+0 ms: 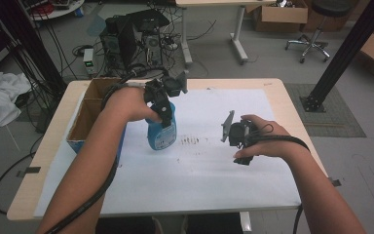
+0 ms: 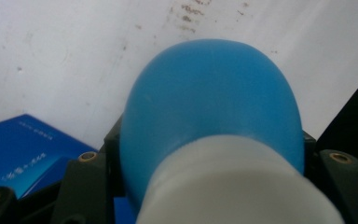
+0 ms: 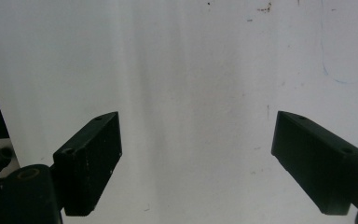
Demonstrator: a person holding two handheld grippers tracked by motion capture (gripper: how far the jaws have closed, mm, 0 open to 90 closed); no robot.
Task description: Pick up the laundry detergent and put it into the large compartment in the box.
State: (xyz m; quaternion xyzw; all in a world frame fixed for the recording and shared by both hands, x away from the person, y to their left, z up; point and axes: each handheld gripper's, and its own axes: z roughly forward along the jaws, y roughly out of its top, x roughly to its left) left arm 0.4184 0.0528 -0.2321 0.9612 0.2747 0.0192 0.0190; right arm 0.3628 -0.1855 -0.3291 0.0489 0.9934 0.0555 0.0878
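Left gripper [image 1: 167,105] sits upper centre-left of the high view, jaws clenched on a blue spray bottle [image 1: 161,130]. In the left gripper view the bottle's blue shoulder [image 2: 214,107] bulges up between the jaws, with its white neck at the bottom of the frame. The grip is on the upper part of the bottle, just under the neck.

Whether the bottle's base touches the white sheet [image 1: 199,180] or hangs just clear of it cannot be told; the high view is too steep to judge. The bottle stands upright, just right of the cardboard box [image 1: 85,117] at the left edge of the surface.

Right gripper [image 1: 238,139] is centre-right of the high view, well apart from the bottle. Its jaws are released and spread wide with nothing between them, over bare white sheet in the right gripper view.

Progress, as a judgement: the grasp on the bottle is made and secure, so the pick-up looks done or nearly so. What is left appears to be carrying it somewhere, possibly to the box beside it or to the dark smudges [image 1: 191,141] on the sheet just right of the bottle. The right gripper has no part yet.

Writing: the bottle carries a pale label [image 1: 164,139] on its front, too small to read. A blue panel [image 2: 23,149] at lower left of the left gripper view, likely the box's outer face, bears white lettering, blurred and unreadable. No brand can be made out.
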